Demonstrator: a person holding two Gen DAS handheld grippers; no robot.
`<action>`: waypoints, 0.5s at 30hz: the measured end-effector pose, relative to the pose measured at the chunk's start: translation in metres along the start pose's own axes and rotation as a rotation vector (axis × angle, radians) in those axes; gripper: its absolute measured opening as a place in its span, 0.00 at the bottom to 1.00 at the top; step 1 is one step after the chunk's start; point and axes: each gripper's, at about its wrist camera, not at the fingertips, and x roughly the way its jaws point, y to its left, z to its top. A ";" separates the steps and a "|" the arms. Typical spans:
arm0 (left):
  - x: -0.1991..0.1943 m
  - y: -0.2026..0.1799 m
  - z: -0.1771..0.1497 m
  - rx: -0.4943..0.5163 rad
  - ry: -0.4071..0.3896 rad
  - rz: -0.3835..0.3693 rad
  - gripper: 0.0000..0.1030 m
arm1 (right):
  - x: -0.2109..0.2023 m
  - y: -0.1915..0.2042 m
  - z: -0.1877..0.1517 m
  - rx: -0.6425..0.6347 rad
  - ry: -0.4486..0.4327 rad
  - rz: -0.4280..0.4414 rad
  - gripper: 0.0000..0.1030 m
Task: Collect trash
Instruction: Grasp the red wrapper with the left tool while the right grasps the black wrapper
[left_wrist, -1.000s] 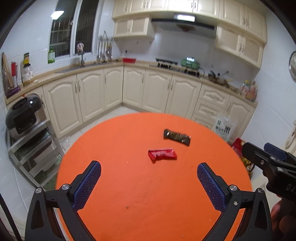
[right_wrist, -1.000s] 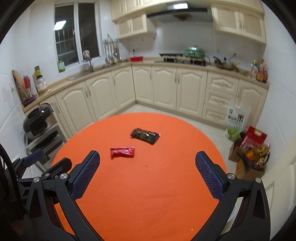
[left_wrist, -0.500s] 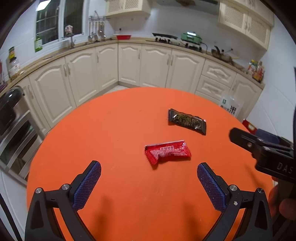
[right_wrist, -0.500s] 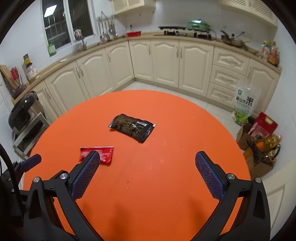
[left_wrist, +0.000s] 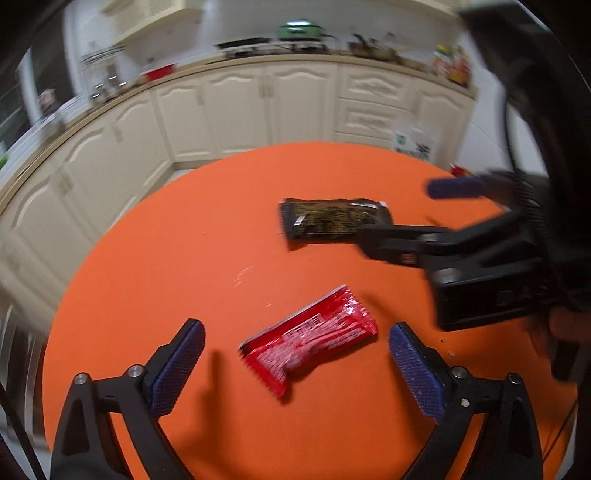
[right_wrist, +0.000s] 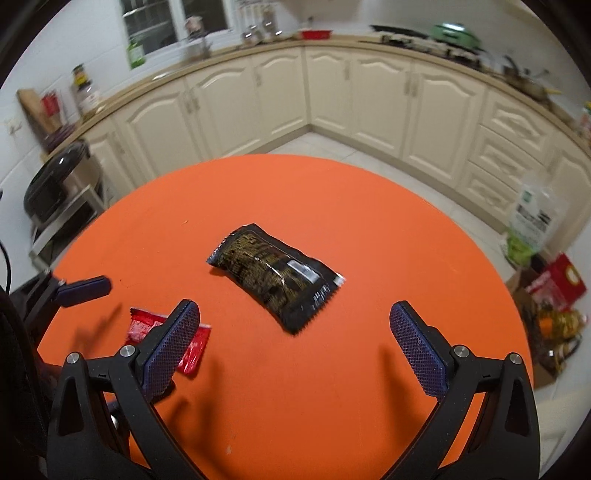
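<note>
On the round orange table (left_wrist: 177, 258) lie two wrappers. The red wrapper (left_wrist: 310, 343) is between the fingers of my left gripper (left_wrist: 295, 332), whose jaws are closing; the pads stand clear of it. The black wrapper (right_wrist: 277, 277) lies just ahead of my right gripper (right_wrist: 295, 314), which is open with nothing between its pads. In the left wrist view the right gripper (left_wrist: 413, 218) reaches in from the right, and one finger covers the black wrapper's (left_wrist: 332, 219) right end. In the right wrist view the red wrapper (right_wrist: 142, 325) is partly behind a finger, and a blue pad of the left gripper shows at the left.
Cream kitchen cabinets (right_wrist: 376, 96) run round the far side below a cluttered counter. A black cooker (right_wrist: 55, 184) stands on a metal rack left of the table (right_wrist: 369, 206). A white and green bag (right_wrist: 532, 221) and red boxes (right_wrist: 554, 288) are on the floor at the right.
Both grippers have moved forward over the table towards the wrappers. The left one now straddles the red wrapper and has narrowed slightly. The right one has come close to the black wrapper.
</note>
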 end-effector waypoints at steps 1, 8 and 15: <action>0.006 0.001 0.004 0.021 0.009 -0.011 0.83 | 0.006 0.000 0.002 -0.022 0.012 0.009 1.00; 0.026 0.021 0.017 0.059 -0.004 -0.078 0.72 | 0.034 0.001 0.013 -0.109 0.037 0.014 0.84; 0.035 0.031 0.020 0.052 -0.024 -0.122 0.25 | 0.031 0.026 0.012 -0.209 0.010 0.018 0.46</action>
